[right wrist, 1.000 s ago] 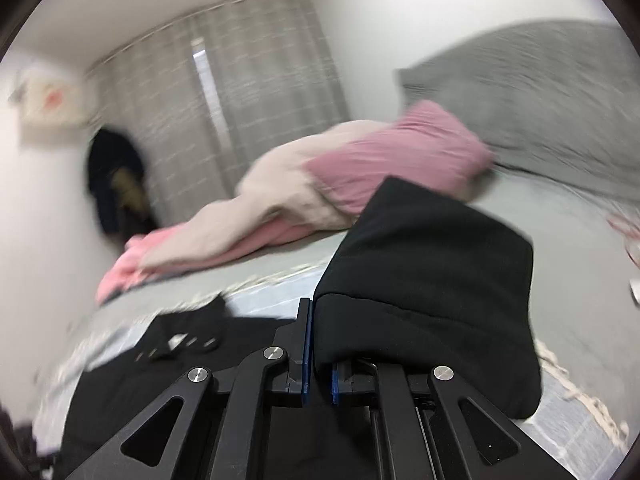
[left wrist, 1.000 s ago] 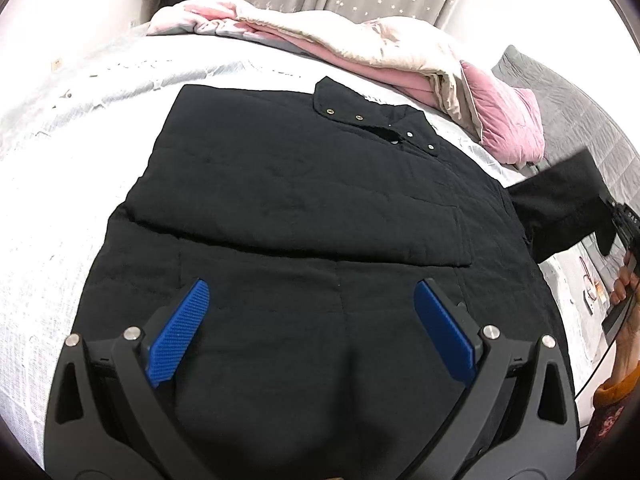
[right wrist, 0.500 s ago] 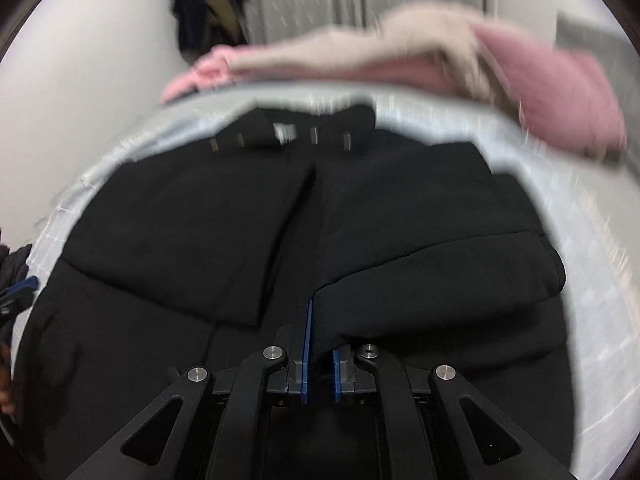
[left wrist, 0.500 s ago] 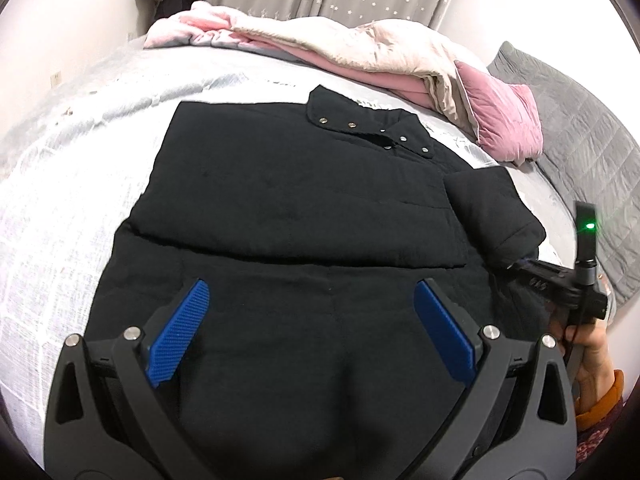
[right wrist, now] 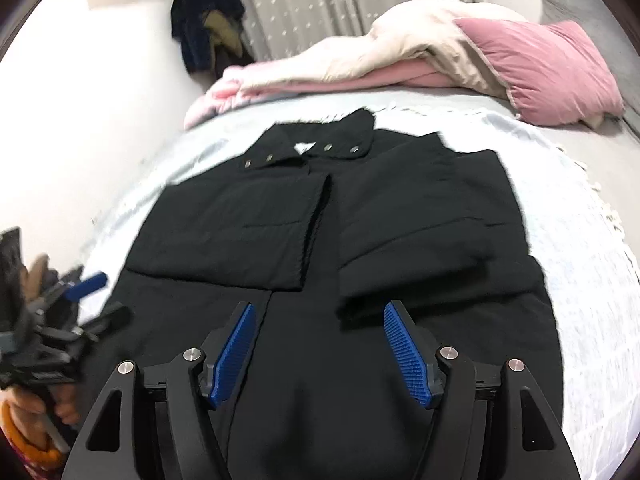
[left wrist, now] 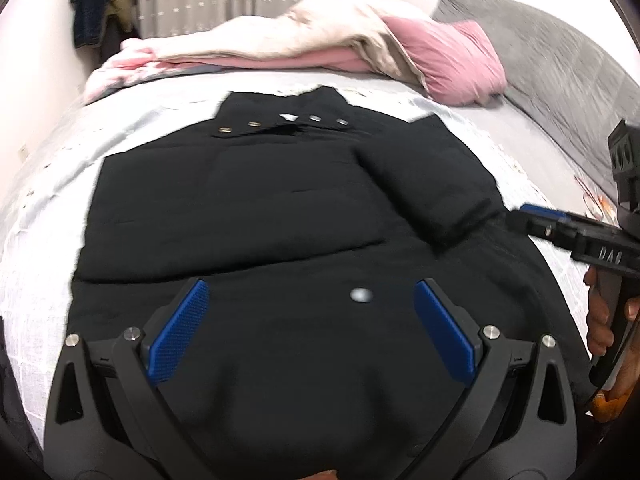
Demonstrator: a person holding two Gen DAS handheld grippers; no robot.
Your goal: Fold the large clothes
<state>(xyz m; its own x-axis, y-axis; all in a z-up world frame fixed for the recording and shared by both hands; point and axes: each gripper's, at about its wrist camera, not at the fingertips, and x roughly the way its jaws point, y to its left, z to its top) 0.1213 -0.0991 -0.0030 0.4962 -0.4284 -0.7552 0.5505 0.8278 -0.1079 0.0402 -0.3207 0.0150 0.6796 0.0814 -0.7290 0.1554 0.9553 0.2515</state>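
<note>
A large black jacket [left wrist: 248, 208] lies flat on the bed, collar with metal snaps at the far end; it also shows in the right wrist view [right wrist: 320, 240]. Both sleeves are folded in over the body: the left sleeve [right wrist: 240, 228] and the right sleeve [right wrist: 420, 252]. My left gripper [left wrist: 312, 328] is open and empty above the jacket's lower part. My right gripper [right wrist: 320, 344] is open and empty above the lower middle, just short of the right sleeve's cuff. It shows at the right edge in the left wrist view [left wrist: 576, 232].
A white bedspread [right wrist: 592, 280] covers the bed. A pink and beige duvet [left wrist: 312, 40] and a pink pillow [right wrist: 552, 68] lie at the far end. A grey headboard [left wrist: 560, 68] stands at the right. Dark clothes [right wrist: 208, 28] hang by the curtain.
My right gripper carried the right sleeve over the jacket, laid it on the body, then opened and let it go. My left gripper stayed open, with the view shifting slightly.
</note>
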